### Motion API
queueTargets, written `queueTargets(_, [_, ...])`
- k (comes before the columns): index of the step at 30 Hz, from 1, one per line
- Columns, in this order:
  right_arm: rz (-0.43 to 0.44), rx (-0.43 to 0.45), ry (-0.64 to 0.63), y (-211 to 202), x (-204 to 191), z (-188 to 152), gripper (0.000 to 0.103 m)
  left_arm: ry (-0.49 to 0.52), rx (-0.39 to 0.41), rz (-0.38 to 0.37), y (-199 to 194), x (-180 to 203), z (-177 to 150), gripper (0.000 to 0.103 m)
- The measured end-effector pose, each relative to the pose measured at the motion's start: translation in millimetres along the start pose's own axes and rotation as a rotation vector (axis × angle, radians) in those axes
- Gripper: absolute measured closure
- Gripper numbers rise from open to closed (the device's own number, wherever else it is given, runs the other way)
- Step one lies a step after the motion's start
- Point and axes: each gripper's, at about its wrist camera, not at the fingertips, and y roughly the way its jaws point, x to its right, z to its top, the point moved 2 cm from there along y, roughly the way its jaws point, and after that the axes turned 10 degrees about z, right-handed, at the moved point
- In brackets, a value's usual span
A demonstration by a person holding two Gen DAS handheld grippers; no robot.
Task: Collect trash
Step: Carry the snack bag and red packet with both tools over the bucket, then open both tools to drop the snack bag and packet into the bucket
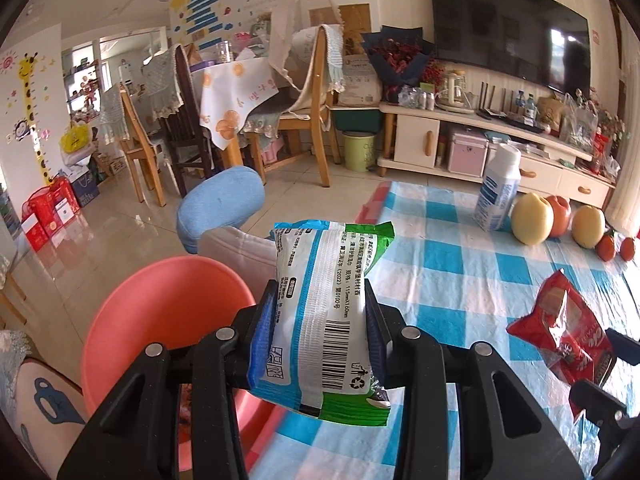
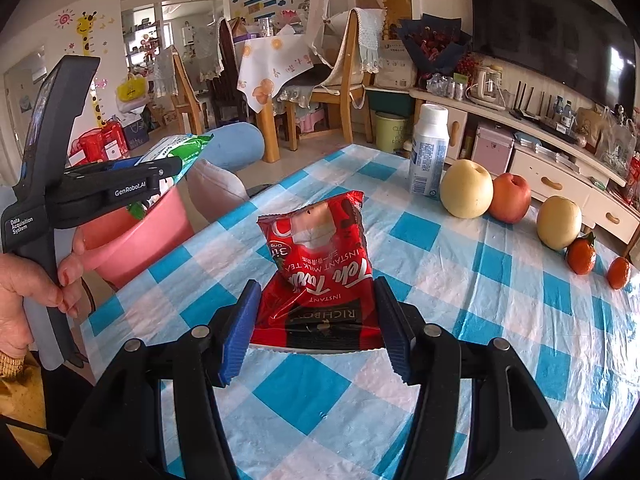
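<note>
My left gripper [image 1: 320, 308] is shut on a white, blue and green wipes packet [image 1: 320, 320] and holds it in the air at the table's left edge, beside the pink basin [image 1: 160, 312]. In the right wrist view the left gripper [image 2: 160, 170] and its packet [image 2: 176, 152] hang just above the basin [image 2: 136, 240]. My right gripper [image 2: 316, 312] is shut on a red instant milk tea packet [image 2: 320, 264] and holds it upright on the blue checked tablecloth [image 2: 460, 320]. The red packet also shows in the left wrist view [image 1: 560, 332].
A white bottle [image 2: 428, 152], two pears [image 2: 466, 188], an apple [image 2: 510, 198] and two small oranges [image 2: 582, 256] stand at the table's far side. A blue chair back [image 1: 220, 208] and a cushion lie beyond the basin. Dining chairs and a TV cabinet stand further back.
</note>
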Motion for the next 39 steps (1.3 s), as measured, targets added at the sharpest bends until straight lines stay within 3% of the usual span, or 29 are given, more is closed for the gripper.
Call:
queueTargets(18, [0.061,-0.003,-0.125,24.5,-78.9,37.7,0.045,-0.177,-0.044,0.082,13.4,-81.3,3.8,0.062])
queueTargets(39, [0.150,-0.070,-0.325,100.0,-176.2,78.1,0.045,-0.361,-0.118,0.157,38.6,-170.7,-11.8,0.062])
